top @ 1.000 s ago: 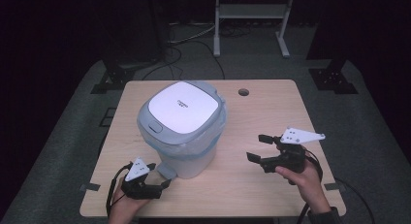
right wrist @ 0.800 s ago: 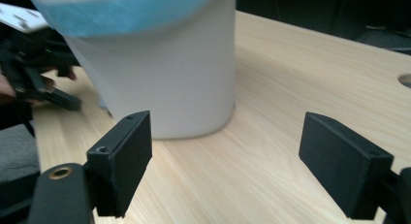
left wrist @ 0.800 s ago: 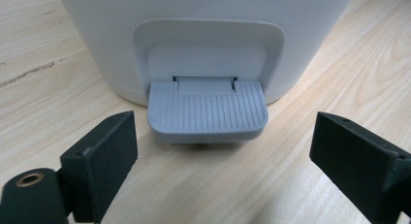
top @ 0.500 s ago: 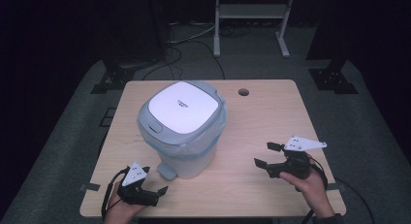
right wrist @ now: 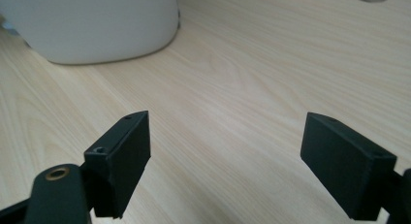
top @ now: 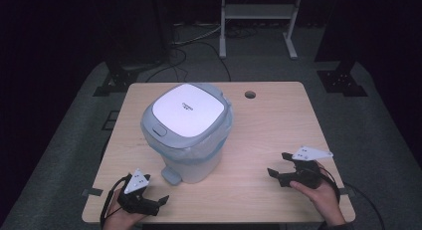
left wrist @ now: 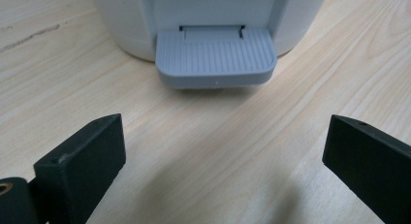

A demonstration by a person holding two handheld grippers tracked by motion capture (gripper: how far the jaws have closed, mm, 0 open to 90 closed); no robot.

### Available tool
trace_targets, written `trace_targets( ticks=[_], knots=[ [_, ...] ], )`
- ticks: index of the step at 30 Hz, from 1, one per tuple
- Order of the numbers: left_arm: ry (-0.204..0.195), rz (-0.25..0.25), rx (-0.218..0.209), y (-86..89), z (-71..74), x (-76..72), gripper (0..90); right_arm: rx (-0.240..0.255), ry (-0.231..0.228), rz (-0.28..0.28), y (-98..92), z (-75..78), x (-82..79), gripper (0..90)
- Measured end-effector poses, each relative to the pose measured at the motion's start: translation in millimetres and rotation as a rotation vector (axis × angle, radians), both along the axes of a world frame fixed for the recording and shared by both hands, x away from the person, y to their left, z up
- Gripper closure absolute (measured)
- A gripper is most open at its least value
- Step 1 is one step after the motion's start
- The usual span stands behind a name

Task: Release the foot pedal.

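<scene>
Presently, pedal bin stands mid-table, lid closed. Left gripper and right gripper rest wide, empty. Judged pre-approach; next move calls for pressing the pedal.

Pale wood-grain table, smooth plastic bin, ribbed grey pedal

Bin blocks mid-table; bare table lies open on its right.
</scene>
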State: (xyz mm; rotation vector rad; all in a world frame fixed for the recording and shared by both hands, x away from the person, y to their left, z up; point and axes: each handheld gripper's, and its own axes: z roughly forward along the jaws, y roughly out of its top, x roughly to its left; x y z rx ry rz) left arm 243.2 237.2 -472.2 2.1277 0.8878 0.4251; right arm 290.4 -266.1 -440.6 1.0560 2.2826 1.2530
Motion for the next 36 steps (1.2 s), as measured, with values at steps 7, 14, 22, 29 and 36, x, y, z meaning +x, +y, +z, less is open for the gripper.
trace_targets(
  ticks=[7,14,22,29,36],
  knots=[
    [-0.001,0.000,0.028,6.1,-3.3,1.0,0.0,-0.056,0.024,-0.021,-2.8,-13.1,3.0,16.9],
    [0.003,0.012,0.054,9.5,-7.6,3.1,0.0,-0.123,0.040,-0.034,-3.5,-23.7,6.4,16.9],
    [0.013,0.029,0.054,14.7,-10.5,6.3,0.0,-0.165,0.073,-0.036,-3.1,-35.4,9.6,16.5],
    [0.037,0.035,0.064,14.7,-11.5,9.3,0.0,-0.155,0.093,-0.024,0.1,-44.6,11.4,12.5],
    [0.050,0.031,0.060,14.1,-11.8,12.9,0.0,-0.140,0.079,-0.022,0.2,-46.7,11.2,11.7]
  ],
)
